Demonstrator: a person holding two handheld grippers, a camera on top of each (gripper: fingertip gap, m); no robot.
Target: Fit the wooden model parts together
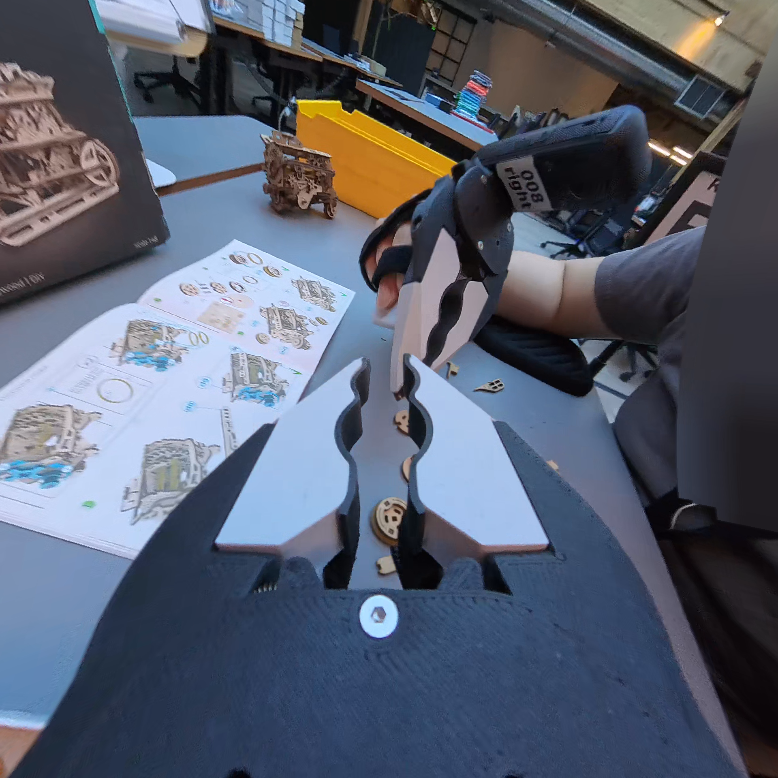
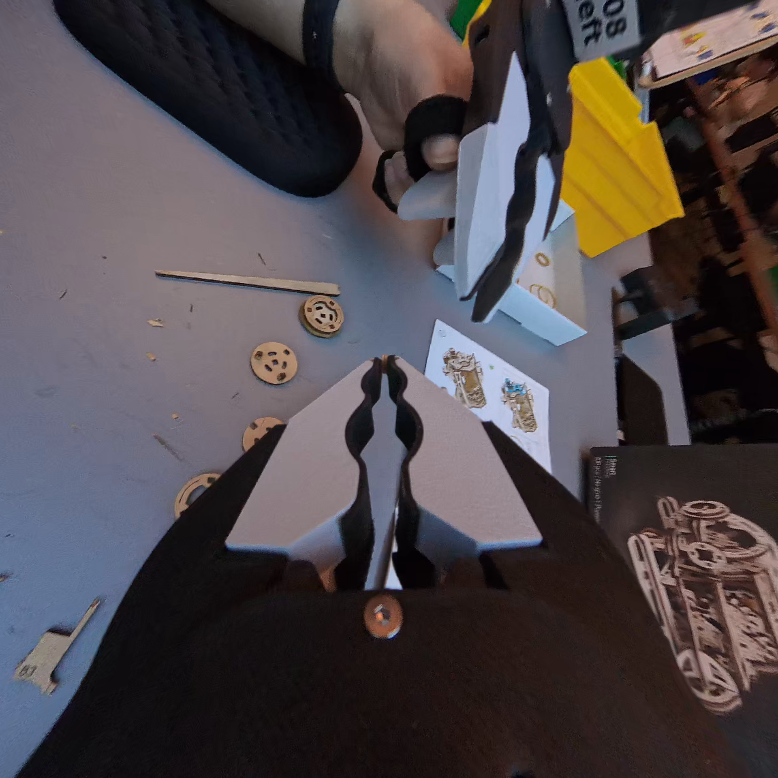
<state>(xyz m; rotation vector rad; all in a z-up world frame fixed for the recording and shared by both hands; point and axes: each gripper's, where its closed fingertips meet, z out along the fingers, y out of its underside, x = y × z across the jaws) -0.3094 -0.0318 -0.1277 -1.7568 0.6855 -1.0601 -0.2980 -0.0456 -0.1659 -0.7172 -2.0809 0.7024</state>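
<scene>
Left claw (image 1: pixel 386 364): nearest the viewer, raised above the bench (image 1: pixel 63 589), narrowly parted and empty, likely waiting to steady whichever mating part is chosen. Wooden discs (image 2: pixel 273 363): several, lying flat and apart on the bench under and beside both claws, spread singly so each can be picked alone. With them lie a thin flat strip (image 2: pixel 248 282) and a notched offcut (image 2: pixel 42 661). Right claw (image 2: pixel 385 366): just beyond the left, tips down close to the bench, closed to a sliver on what appears to be a small tan wooden piece (image 2: pixel 384 358), too small to identify; probably being carried toward a disc. Instruction booklet (image 1: pixel 168 379): to the left, open flat for reference. Black padded rest (image 1: pixel 534 358): right, under the forearm. Kit box (image 1: pixel 63 168): far left, upright. Finished wooden model (image 1: pixel 299 177): far centre, seemingly a pattern. Yellow bin (image 1: pixel 370 155): just behind it.
</scene>
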